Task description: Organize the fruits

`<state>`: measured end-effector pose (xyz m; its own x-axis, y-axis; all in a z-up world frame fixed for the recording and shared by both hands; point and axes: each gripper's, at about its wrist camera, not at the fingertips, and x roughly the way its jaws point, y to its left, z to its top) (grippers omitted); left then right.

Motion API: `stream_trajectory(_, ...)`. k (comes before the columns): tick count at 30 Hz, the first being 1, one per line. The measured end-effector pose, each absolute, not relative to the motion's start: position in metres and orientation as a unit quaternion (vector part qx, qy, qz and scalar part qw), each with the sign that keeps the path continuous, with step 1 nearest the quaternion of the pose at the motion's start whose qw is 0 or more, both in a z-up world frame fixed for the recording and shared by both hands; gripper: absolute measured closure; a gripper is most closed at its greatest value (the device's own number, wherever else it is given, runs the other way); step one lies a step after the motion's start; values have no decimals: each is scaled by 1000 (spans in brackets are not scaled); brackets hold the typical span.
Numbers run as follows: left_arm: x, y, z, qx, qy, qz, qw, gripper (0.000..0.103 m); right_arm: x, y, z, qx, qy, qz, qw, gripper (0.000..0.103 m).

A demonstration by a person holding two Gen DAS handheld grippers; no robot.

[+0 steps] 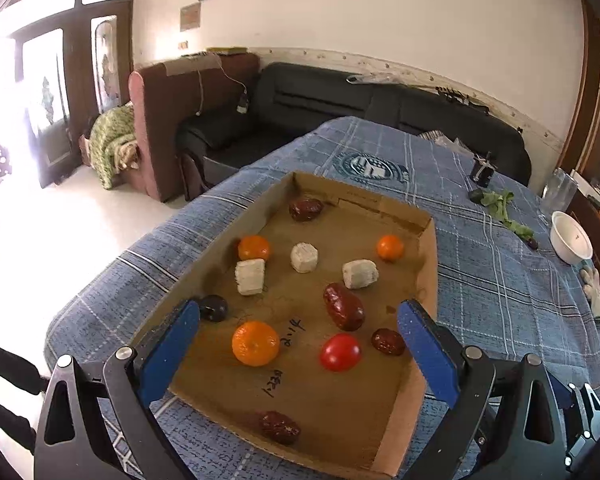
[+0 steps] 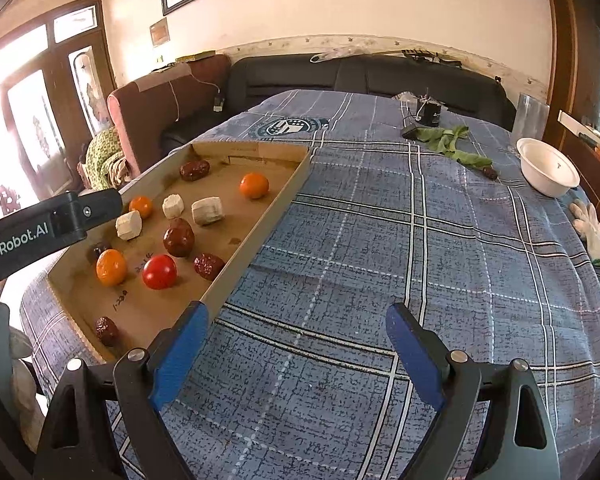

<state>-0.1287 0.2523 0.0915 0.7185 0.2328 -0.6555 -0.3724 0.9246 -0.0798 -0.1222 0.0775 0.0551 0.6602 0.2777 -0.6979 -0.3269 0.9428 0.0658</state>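
Observation:
A shallow cardboard tray [image 1: 430, 264] lies on the blue plaid cloth. It holds three oranges, the nearest [image 1: 255, 343] beside a red tomato [image 1: 340, 352]. Several dark red dates are also in it, one [image 1: 343, 312] at the middle, along with three white chunks [image 1: 304, 257] and a dark plum [image 1: 213, 308]. My left gripper [image 1: 299, 314] hovers open over the tray's near end, gripping nothing. My right gripper [image 2: 297, 313] stands open and empty over bare cloth, just right of the tray's wall [image 2: 260, 232]. The tomato [image 2: 159, 271] also shows in the right wrist view.
A white bowl [image 2: 548, 172], green leaves [image 2: 448, 142], a lone date [image 2: 490, 172], a clear jar [image 2: 532, 118] and a white glove [image 2: 592, 232] sit at the table's far right. A small black device [image 2: 432, 114] stands behind. A black sofa [image 1: 340, 96] runs beyond the table.

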Motion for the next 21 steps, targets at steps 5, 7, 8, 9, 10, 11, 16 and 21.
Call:
stream_trajectory(5, -146, 246, 108, -74, 287, 202, 934, 4, -124, 77, 57, -32, 373, 165, 912, 9)
stream_trajectory(7, -156, 244, 116, -69, 264, 212, 938, 4, -126, 76, 58, -32, 371, 165, 913, 9)
stream_trajectory(8, -160, 244, 121, -70, 255, 218, 939, 4, -127, 76, 59, -31, 370, 166, 914, 9)
stream_trajectory(9, -163, 245, 124, -72, 250, 222, 940, 3, -129, 76, 60, -32, 368, 166, 914, 9)
stream_trajectory(10, -168, 245, 126, -76, 246, 228, 939, 3, -131, 76, 61, -32, 366, 167, 915, 9)
stream_trajectory(11, -172, 246, 128, -79, 240, 234, 939, 3, -133, 75, 63, -33, 363, 167, 916, 9)
stream_trajectory(16, -192, 242, 133, -71, 210, 246, 944, 0, -143, 79, 74, -47, 344, 173, 922, 9)
stream_trajectory(21, -199, 241, 134, -78, 218, 206, 951, 0, -152, 90, 86, -74, 320, 187, 926, 7)
